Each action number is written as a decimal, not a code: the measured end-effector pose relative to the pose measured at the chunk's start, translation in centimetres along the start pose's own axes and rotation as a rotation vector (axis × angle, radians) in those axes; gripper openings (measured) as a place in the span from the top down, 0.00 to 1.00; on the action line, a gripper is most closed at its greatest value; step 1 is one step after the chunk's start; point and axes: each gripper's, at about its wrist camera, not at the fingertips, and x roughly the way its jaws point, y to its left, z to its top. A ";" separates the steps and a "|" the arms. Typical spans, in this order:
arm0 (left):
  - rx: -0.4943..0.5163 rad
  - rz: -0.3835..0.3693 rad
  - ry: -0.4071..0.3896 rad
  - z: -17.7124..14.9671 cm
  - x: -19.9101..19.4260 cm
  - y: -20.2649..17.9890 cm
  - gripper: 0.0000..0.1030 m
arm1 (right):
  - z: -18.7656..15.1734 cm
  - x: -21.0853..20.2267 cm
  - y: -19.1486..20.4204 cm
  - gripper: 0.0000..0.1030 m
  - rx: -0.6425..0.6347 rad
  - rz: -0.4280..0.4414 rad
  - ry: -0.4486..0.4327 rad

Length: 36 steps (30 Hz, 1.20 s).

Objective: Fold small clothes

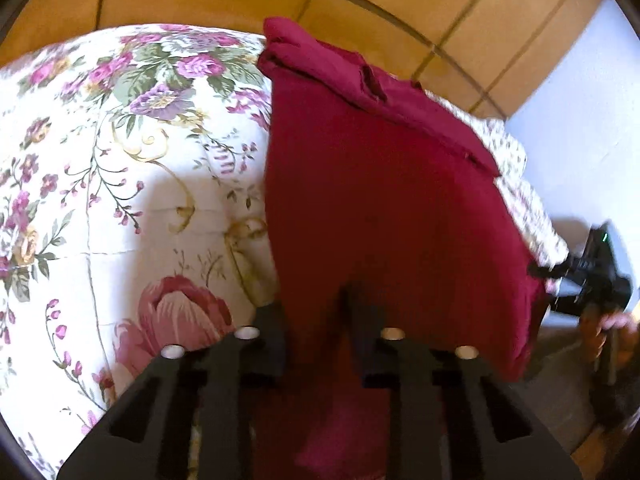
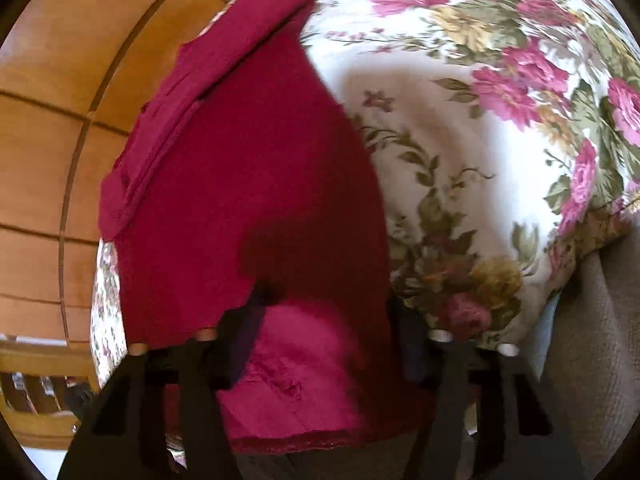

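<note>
Red garment (image 1: 380, 208) lay on the floral bedspread (image 1: 120, 180) at its edge. Left claw (image 1: 316, 308) and right claw (image 2: 324, 312) each pinched a near corner. Best to lift level, carry evenly.

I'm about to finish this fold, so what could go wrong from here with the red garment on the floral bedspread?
The red garment lies along the edge of the floral bedspread; a pull could drag it onto the tiled floor. The folded strip at its far end looks loose and may unfold if lifted.
</note>
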 end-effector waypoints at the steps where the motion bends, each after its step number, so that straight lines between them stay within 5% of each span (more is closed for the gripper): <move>1: 0.001 -0.018 0.013 0.0 0.0 -0.1 0.90 | 0.0 0.1 0.1 0.83 -0.002 0.055 0.005; 13: -0.095 -0.185 -0.128 3.8 -6.1 0.9 0.93 | -2.4 -2.8 3.0 0.91 -0.118 0.389 -0.056; 16: -0.082 -0.171 -0.150 3.6 -6.7 2.0 0.93 | -3.6 -2.9 3.7 0.91 -0.129 0.330 -0.031; 20: -0.095 -0.161 -0.080 2.3 -4.7 3.2 0.93 | -2.4 -1.1 4.7 0.90 -0.030 0.160 0.133; 24: -0.112 -0.146 -0.073 1.0 -3.7 4.0 0.93 | -0.1 -0.5 8.8 0.87 -0.262 -0.050 0.201; 29: -0.103 -0.144 -0.049 0.5 -2.4 4.3 0.91 | 0.3 2.5 10.5 0.75 -0.385 -0.041 0.267; 33: -0.077 -0.158 -0.027 0.4 -1.1 4.1 0.84 | -0.7 4.5 7.9 0.61 -0.363 -0.049 0.341; 36: -0.062 -0.184 -0.019 0.4 -0.4 4.2 0.80 | 0.2 4.7 7.1 0.61 -0.266 0.008 0.348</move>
